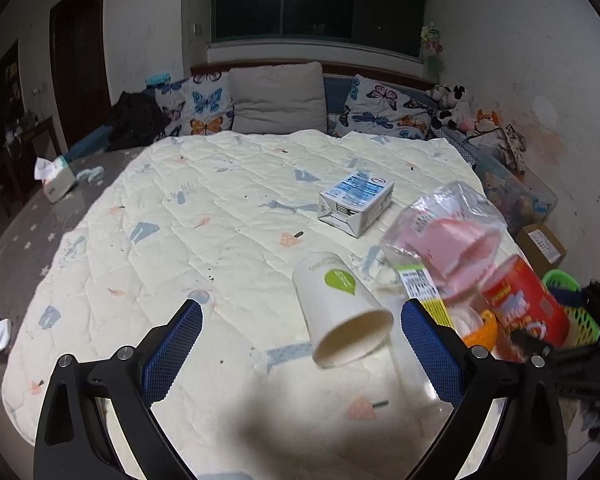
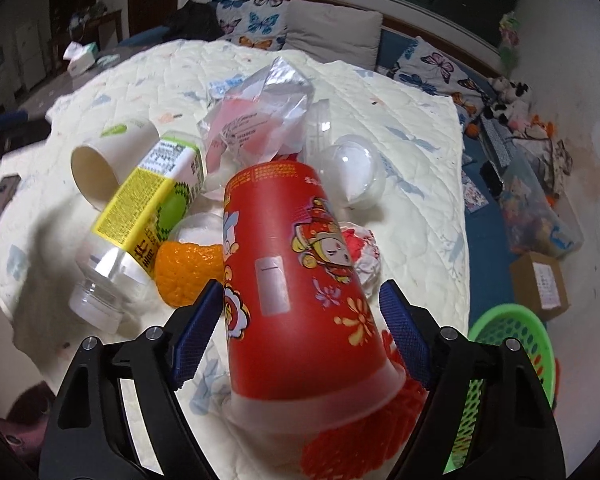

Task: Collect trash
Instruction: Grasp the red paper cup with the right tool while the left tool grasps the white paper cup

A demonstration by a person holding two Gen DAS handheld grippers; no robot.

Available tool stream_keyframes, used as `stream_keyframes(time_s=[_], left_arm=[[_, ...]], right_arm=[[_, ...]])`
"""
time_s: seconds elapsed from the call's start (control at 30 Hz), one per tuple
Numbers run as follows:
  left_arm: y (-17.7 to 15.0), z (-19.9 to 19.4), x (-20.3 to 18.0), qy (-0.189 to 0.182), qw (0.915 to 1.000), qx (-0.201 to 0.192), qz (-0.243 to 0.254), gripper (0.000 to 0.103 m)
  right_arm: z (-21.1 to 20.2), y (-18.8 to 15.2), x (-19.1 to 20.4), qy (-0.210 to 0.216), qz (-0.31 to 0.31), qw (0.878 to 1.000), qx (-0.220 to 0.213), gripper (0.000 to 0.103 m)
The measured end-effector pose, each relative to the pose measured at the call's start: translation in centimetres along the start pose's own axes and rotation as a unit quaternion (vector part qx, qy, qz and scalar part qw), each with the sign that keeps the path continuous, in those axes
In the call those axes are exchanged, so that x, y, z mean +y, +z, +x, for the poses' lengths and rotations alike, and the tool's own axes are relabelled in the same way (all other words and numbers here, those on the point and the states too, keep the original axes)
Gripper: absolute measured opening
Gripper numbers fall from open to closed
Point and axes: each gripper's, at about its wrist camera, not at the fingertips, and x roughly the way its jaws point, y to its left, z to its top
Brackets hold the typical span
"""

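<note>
While tipped over, the red cup [image 2: 296,280] lies between the right claw's [image 2: 300,312] pads — untouched.

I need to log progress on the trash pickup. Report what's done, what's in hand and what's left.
Done: nothing visibly collected; what shows of the green basket holds no trash.
In hand: the right tongs straddle the red cup, pads not clearly pressing it. The left tongs are open at the white cup.
Left: bottle, carton, plastic bag, clear domes.
</note>
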Motion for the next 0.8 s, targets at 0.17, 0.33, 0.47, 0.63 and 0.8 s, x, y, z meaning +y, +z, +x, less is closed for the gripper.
stream_keyframes(time_s=[0.17, 0.33, 0.47, 0.63, 0.8], left_arm=[[1.5, 2.7, 0.3, -0.021, 0.999, 0.037, -0.014, 0.097], [2.4, 5.7, 0.0, -0.037, 0.9963, 0.074, -0.023, 0.096], [2.5, 7.9, -0.2, -0.041, 0.994, 0.098, -0.027, 0.095], [2.0, 9.8, 0.2, -0.055, 0.9892, 0.13, -0.039, 0.084], [1.6, 10.6, 0.7, -0.096, 0.9826, 0.147, -0.059, 0.07]], right_arm=[[0.7, 0.1, 0.1, 0.0, -0.001, 1.0, 0.003, 0.075], [-0.1, 0.2, -0.4, 0.009, 0.013, 1.0, -0.012, 0.073], [-1.0, 0.6, -0.8, 0.024, 0.036, 0.999, -0.028, 0.072], [-2.0, 0.9, -1.2, 0.039, 0.053, 0.997, -0.042, 0.072], [-2.9, 1.2, -1.2, 0.048, 0.065, 0.995, -0.055, 0.072]])
